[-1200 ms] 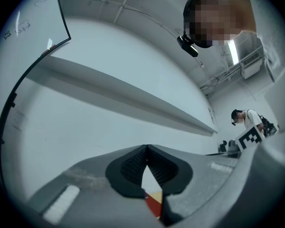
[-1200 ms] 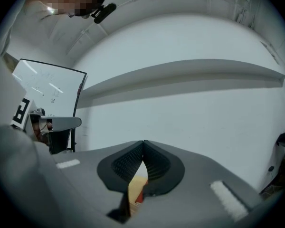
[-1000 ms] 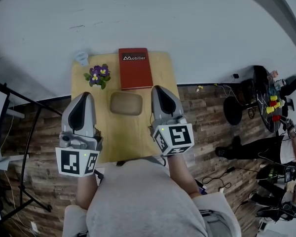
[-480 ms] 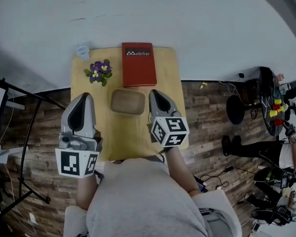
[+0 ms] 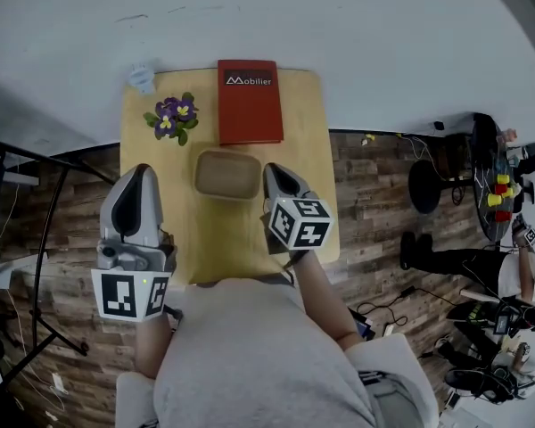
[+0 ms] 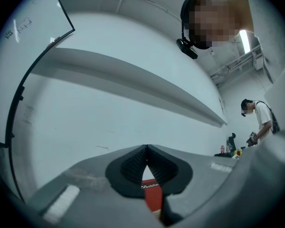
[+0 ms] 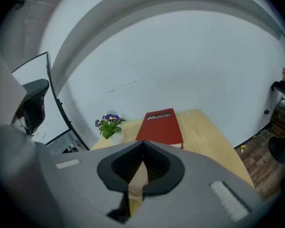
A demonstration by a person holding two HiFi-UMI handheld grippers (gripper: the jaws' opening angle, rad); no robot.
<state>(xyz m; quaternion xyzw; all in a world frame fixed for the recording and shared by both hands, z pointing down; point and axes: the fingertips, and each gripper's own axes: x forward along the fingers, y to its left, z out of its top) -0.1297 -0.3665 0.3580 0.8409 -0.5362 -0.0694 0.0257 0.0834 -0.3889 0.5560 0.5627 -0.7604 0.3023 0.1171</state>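
Right gripper (image 5: 275, 178) now tilted down, jaws together, tan tray (image 7: 137, 178) mostly hidden

Red hardcover book (image 5: 250, 101) lies flat at the far edge of a light wooden table (image 5: 314, 181). Small pot of purple and yellow flowers (image 5: 168, 119) stands just left of it. Translucent cup (image 5: 142, 77) sits at the far-left corner. Dark wood-plank floor (image 5: 374, 194) surrounds the table.
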